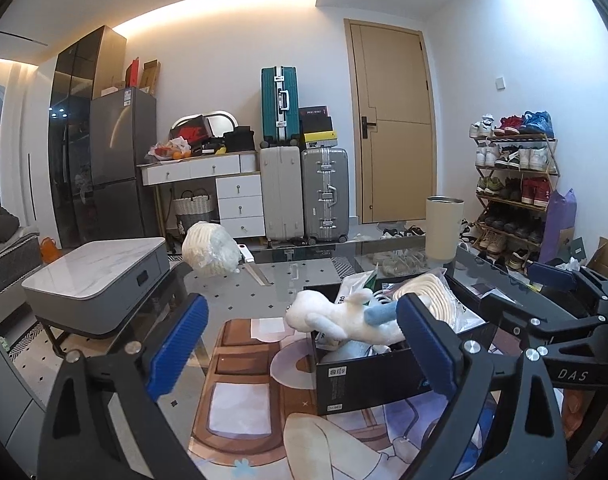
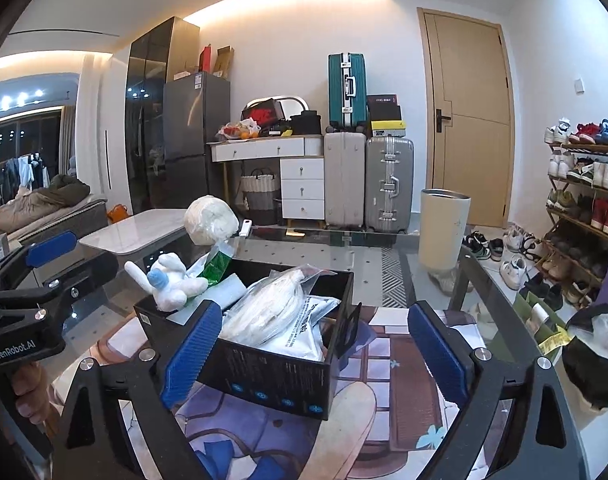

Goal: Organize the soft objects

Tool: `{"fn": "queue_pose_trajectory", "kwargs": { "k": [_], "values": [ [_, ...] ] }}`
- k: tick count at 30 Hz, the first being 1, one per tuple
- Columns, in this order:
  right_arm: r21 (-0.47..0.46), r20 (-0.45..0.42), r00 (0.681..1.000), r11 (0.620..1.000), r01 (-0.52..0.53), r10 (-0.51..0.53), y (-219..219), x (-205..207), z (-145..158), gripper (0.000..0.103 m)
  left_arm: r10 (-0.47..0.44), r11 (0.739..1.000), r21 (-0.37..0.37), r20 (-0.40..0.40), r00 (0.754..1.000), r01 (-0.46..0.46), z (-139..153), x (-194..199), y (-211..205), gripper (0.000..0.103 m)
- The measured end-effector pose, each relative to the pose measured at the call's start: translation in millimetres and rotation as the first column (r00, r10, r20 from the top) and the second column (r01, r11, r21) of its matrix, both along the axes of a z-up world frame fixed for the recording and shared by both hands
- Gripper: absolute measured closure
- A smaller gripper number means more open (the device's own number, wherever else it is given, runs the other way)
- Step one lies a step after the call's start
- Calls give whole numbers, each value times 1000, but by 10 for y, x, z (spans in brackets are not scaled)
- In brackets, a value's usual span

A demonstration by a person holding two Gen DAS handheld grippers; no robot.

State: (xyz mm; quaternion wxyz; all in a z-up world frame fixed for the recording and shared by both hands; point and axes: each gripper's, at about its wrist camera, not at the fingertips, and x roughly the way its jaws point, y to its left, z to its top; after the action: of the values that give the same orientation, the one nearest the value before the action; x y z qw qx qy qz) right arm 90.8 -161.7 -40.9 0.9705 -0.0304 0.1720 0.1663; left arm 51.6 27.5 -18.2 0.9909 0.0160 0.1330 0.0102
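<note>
Glass makes the top of the surface (image 2: pixel 384 256) before me, and a printed mat (image 2: pixel 400 368) lies on it at the near edge. On the mat stands a black box (image 2: pixel 279 380) with no lid. My left claw (image 1: pixel 299 346) is spread wide with nothing between its blue pads (image 1: pixel 175 352); it is just before the near left corner of the box. My right claw (image 2: pixel 316 356) is wide open too and holds nothing; its left pad is in front of the near wall of the box, its right pad is beside the box, over the mat.

A white plush toy (image 1: pixel 336 316) with a light blue part lies over the left rim of the box, partly hanging outside. Inside the box are a bagged white bundle (image 2: pixel 263 308), a flat white packet (image 2: pixel 304 332) and a green packet (image 2: pixel 215 264) that sticks up behind the toy.

Toward the far left edge of the surface lies another white bundle in plastic (image 2: pixel 209 220), well apart from the box. A cream tumbler (image 2: pixel 444 228) stands at the far right edge.
</note>
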Motion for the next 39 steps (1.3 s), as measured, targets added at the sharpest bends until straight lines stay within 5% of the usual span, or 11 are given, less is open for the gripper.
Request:
{"fn": "queue_pose_trajectory", "kwargs": {
  "k": [39],
  "values": [
    [-3, 46, 999, 1000, 14, -14, -21, -87, 16, 6, 6, 999, -47, 24, 1000, -5, -136, -44, -20, 0]
  ]
}}
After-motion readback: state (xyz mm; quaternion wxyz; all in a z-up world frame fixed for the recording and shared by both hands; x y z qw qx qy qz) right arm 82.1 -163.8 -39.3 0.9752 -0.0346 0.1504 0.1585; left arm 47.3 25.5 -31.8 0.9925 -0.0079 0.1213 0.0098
